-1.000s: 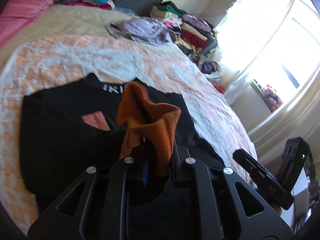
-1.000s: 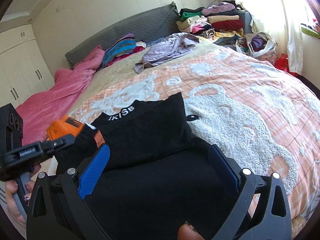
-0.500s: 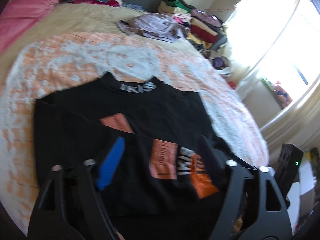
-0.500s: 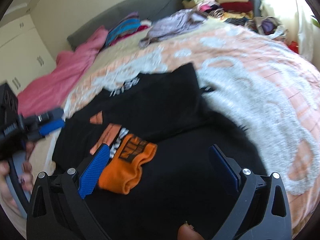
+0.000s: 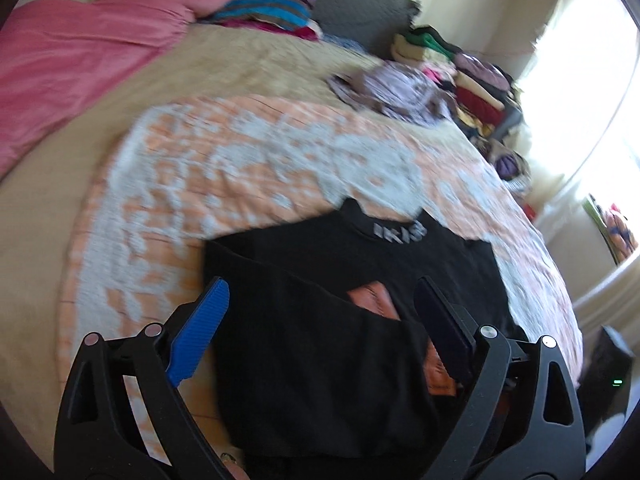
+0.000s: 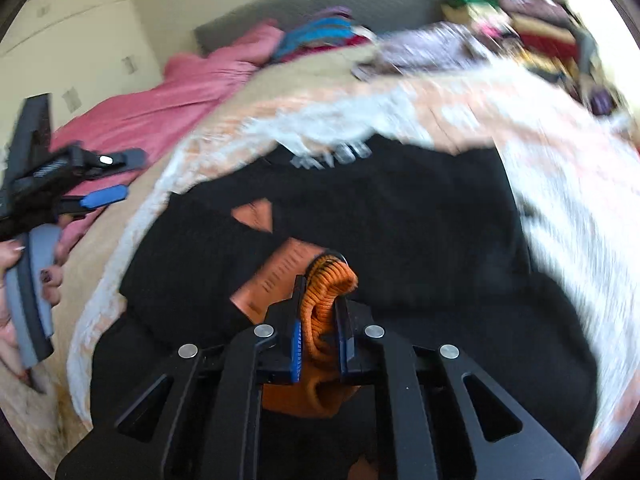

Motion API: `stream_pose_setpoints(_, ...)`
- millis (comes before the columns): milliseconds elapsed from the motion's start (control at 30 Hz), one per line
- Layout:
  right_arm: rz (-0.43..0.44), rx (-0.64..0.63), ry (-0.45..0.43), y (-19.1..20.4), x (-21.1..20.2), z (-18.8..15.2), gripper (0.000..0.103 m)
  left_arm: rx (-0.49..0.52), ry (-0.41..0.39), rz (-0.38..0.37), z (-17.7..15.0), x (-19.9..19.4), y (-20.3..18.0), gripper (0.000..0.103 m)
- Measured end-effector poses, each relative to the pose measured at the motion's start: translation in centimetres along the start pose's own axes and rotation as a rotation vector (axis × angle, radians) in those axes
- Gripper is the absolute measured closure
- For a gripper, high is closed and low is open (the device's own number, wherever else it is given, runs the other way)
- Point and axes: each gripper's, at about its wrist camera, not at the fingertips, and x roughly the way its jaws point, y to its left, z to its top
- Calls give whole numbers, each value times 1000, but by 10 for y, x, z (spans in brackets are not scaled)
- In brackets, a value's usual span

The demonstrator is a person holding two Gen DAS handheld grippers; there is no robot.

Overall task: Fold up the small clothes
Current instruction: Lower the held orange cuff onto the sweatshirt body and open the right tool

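A black top (image 5: 320,360) with orange patches and a white-lettered collar lies partly folded on the orange-and-white bedspread (image 5: 240,168). My left gripper (image 5: 320,286) hovers over the top's left part; its jaws are opening and stand wide, pressing on nothing. In the right wrist view that left gripper (image 6: 120,176) is off to the left, held in a hand (image 6: 48,276). My right gripper (image 6: 320,296) is shut on the top's orange ribbed cuff (image 6: 330,276), which bunches between the blue pads above the black top (image 6: 420,220).
A pink blanket (image 5: 80,48) covers the far left of the bed. Striped folded clothes (image 5: 272,16) lie by the grey headboard (image 5: 360,4). A crumpled lilac garment (image 5: 392,88) and a stack of folded clothes (image 5: 472,80) sit at the far right, near a bright window.
My left gripper let go of the orange cuff, opened wide and moved off to the left. My right gripper came in over the cuff and shut on it.
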Motion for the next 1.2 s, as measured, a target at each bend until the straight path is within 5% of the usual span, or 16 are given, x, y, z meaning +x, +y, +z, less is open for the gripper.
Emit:
stream_pose_setpoints(267, -14, -216, -120, 20, -32, 60, 92, -90, -49, 31, 11, -14, 34, 16)
stream_pose_setpoints(467, -82, -267, -168, -2, -38, 80, 92, -89, -54, 35, 10, -15, 34, 16)
stream_pose_setpoints(1200, -185, -160, -82, -57, 8, 53, 89, 49, 61, 41, -18, 22, -5, 25)
